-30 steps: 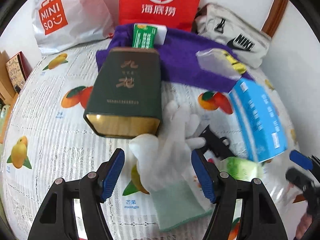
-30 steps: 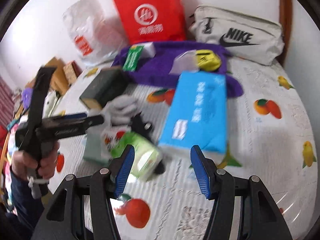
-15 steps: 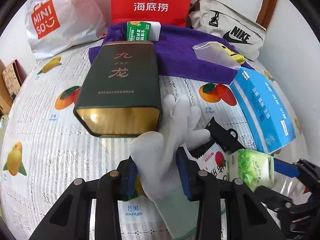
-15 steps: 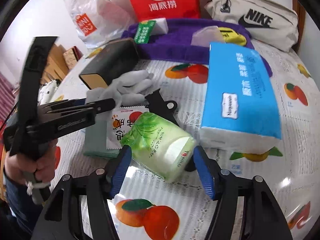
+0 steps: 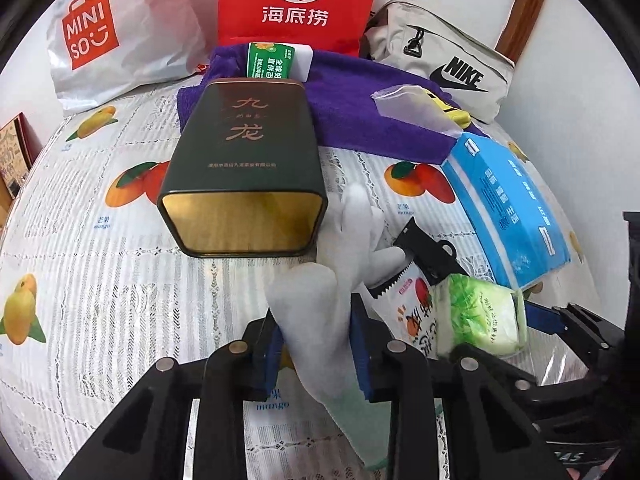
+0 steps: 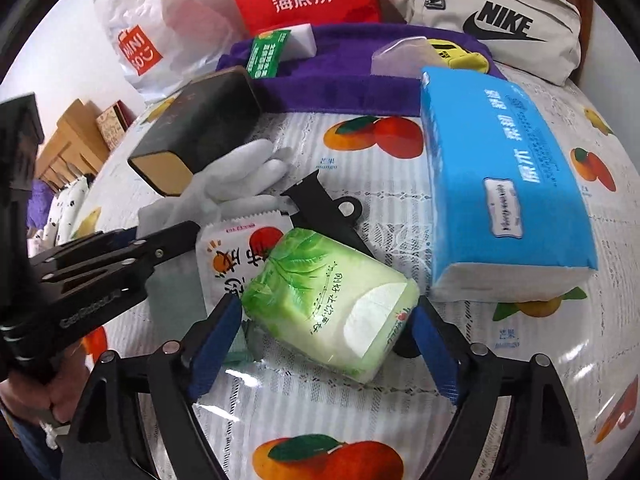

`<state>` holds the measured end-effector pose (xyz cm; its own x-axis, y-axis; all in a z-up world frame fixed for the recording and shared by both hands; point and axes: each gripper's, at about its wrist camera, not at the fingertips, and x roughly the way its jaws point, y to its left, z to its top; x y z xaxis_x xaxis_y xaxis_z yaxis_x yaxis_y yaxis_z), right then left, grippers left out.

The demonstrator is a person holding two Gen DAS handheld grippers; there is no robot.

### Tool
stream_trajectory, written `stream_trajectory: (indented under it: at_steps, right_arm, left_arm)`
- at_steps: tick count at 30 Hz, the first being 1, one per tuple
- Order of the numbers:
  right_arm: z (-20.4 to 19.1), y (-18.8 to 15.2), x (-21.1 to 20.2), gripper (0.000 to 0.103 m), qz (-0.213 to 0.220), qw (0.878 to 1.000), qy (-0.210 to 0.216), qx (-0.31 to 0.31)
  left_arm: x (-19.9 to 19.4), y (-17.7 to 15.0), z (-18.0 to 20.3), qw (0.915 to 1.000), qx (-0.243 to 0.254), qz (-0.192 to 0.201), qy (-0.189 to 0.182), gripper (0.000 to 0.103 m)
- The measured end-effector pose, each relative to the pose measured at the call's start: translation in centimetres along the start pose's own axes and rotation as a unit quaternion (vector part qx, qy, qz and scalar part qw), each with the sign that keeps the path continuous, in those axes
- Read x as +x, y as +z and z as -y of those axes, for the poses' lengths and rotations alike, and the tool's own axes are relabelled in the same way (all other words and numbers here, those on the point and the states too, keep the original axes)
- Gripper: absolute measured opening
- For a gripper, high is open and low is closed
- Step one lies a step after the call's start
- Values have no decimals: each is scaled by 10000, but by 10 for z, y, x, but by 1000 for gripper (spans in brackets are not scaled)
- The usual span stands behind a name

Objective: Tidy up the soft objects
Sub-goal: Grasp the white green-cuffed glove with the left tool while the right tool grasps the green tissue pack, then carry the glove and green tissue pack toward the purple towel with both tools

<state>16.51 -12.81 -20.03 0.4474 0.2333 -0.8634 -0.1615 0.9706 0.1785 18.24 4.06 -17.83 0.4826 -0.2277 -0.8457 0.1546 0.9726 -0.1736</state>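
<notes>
A white glove (image 5: 320, 312) lies on the fruit-print tablecloth beside a dark green tin. My left gripper (image 5: 318, 344) is shut on the white glove near its cuff; the glove also shows in the right wrist view (image 6: 236, 176). A green tissue pack (image 6: 332, 308) lies between the two blue pads of my right gripper (image 6: 328, 332), which is open around it; whether the pads touch it I cannot tell. The pack also shows in the left wrist view (image 5: 480, 312). A blue tissue pack (image 6: 504, 176) lies to the right, and a purple towel (image 5: 360, 112) at the back.
A dark green tin (image 5: 244, 184) lies on its side left of the glove. A snack packet (image 6: 236, 252) and a black tool (image 6: 324, 208) lie between the glove and the green pack. Red bag (image 5: 300, 0), Miniso bag (image 5: 120, 32) and Nike pouch (image 5: 448, 68) line the back wall.
My left gripper has closed on the white glove from wide open. My right gripper has moved forward until its pads flank the green tissue pack.
</notes>
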Motion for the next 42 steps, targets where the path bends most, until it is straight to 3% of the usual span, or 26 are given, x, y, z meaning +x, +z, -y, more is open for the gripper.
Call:
stream_trajectory:
  at_steps: [8, 22, 29, 37, 40, 42]
  right_arm:
    - [9, -3, -7, 80, 172, 9995, 261, 77]
    - [18, -8, -58, 79, 483, 9978, 450, -96]
    - [26, -14, -61, 78, 377, 9978, 533, -99]
    - [28, -14, -69, 78, 404, 9976, 525, -220]
    - [31, -12, -71, 78, 394, 9977, 521, -204]
    - [33, -10, -75, 78, 420, 9975, 539, -184]
  left_arm:
    - [-4, -4, -2, 10000, -50, 25, -31, 28]
    - [-54, -6, -4, 9992, -100, 368, 88, 22]
    - [-71, -3, -2, 9985, -154, 477, 201, 19]
    - [-80, 8, 10, 9982, -57, 591, 53, 18]
    - [-89, 13, 17, 9974, -50, 692, -189, 18]
    - [-95, 21, 21, 9971, 23, 753, -76, 18]
